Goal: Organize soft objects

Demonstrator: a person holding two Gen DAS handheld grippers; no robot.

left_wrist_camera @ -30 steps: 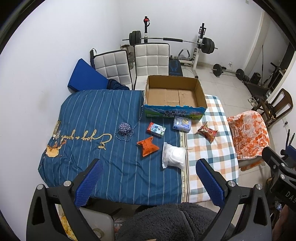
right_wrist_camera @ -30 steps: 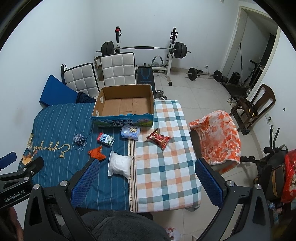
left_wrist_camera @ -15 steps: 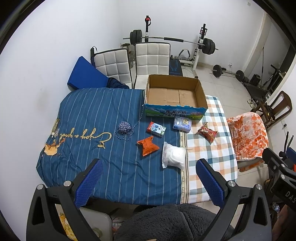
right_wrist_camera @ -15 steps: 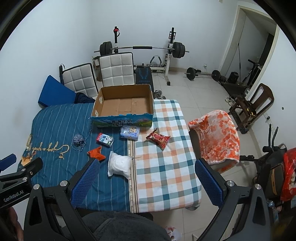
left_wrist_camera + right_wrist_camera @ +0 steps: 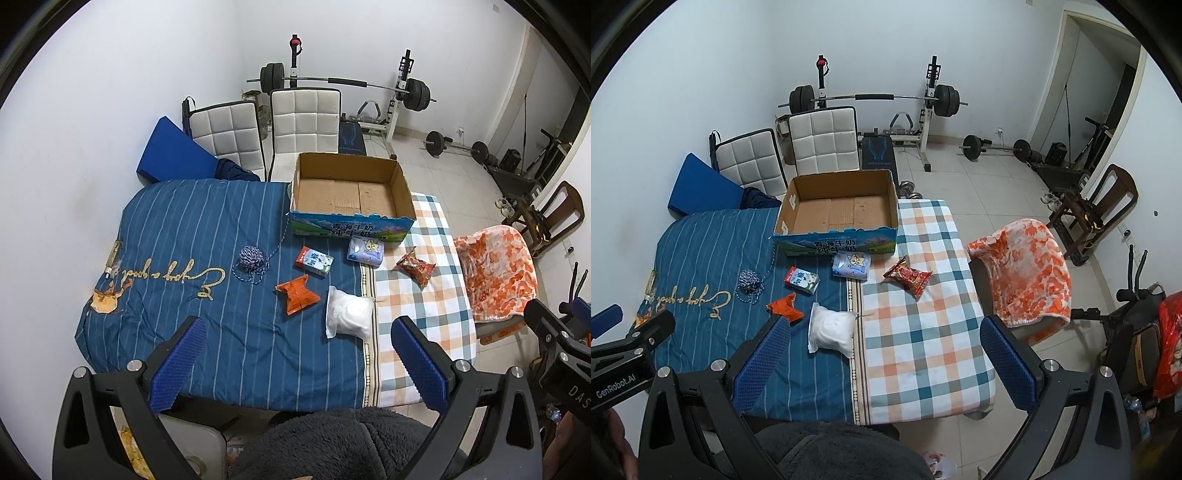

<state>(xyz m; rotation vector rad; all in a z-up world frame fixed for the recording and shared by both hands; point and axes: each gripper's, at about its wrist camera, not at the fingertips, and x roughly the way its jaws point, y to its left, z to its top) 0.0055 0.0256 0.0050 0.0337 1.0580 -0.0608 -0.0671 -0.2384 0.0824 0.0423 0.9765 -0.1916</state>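
Note:
An open cardboard box stands empty at the table's far side. In front of it lie a blue-white yarn ball, a small milk carton, a tissue pack, a red snack bag, an orange packet and a white bag. My left gripper and right gripper are both open and empty, held high above the near edge.
The table wears a blue striped cover on the left and a checked cloth on the right. Two white chairs stand behind it. A chair with an orange blanket stands to the right. A barbell rack is at the back.
Both views have shifted very slightly; the objects on the table have not moved and both grippers stay open.

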